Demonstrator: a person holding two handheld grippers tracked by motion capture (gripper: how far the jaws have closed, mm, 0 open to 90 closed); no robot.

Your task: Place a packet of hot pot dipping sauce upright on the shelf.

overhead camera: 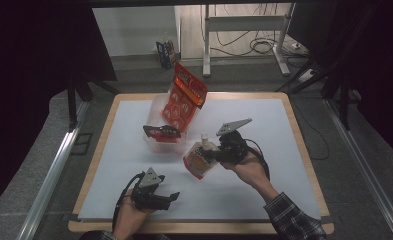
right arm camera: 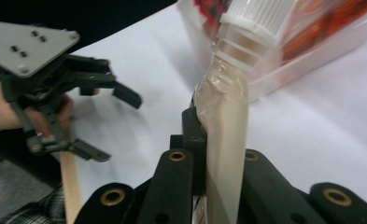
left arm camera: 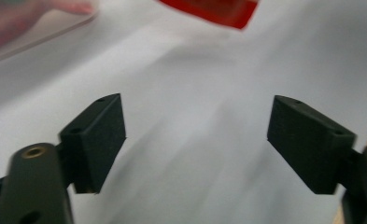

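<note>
Over the table, high view: a white mat point(overhead camera: 134, 150) covers a wooden-edged table point(overhead camera: 304, 150).
Right gripper, high view: the right gripper point(overhead camera: 223, 154) is held above the mat right of centre, clamped on a spouted drink pouch point(overhead camera: 200, 160) that hangs tilted, white cap uppermost.
Left gripper, high view: the left gripper point(overhead camera: 171, 196) sits low near the front edge, well apart from the pouch, with nothing between its jaws.
Clear tub, high view: a clear plastic tub point(overhead camera: 159, 142) stands behind the pouch, holding a tall red snack packet point(overhead camera: 181, 102) and a small dark packet point(overhead camera: 161, 132).
Left gripper view: both black pads point(left arm camera: 99, 140) stand wide apart over bare white mat; a red packet edge point(left arm camera: 214, 10) shows at the top, blurred.
Right gripper view: the jaws are closed tight on the pouch's pale neck point(right arm camera: 225, 121), just below its ribbed white cap point(right arm camera: 256, 16).
Farther off, right gripper view: the left gripper point(right arm camera: 109, 123) shows at the left, jaws spread, empty.
</note>
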